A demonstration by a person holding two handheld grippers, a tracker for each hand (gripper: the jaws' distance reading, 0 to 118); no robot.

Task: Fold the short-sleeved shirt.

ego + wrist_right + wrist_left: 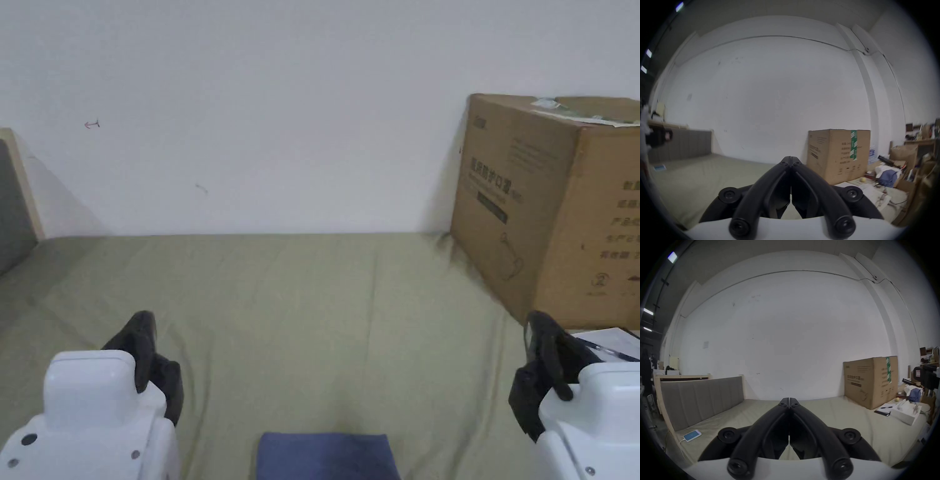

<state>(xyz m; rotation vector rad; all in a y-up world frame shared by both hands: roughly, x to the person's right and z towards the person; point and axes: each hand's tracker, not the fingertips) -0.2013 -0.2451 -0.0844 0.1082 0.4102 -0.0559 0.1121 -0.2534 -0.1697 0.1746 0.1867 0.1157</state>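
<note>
Two grippers are hanging empty over the bed while the folded shirt is lying between them.

We are holding the left gripper (140, 331) and the right gripper (542, 340) above the green bed sheet (300, 294), both pointing toward the white wall (281, 112); in each gripper view the two jaws are meeting tip to tip, clenched on nothing. The blue shirt (325, 455) is resting at the near edge of the head view as a compact rectangle with straight sides, so we are judging the fold as nearly finished or done, and that is probably why we are keeping the tools apart from it. The middle of the sheet is giving us wide room, but the cardboard box (550, 206) is standing close beside the right gripper, and a phone (692, 435) is lying far left near the padded headboard (701, 400).
</note>
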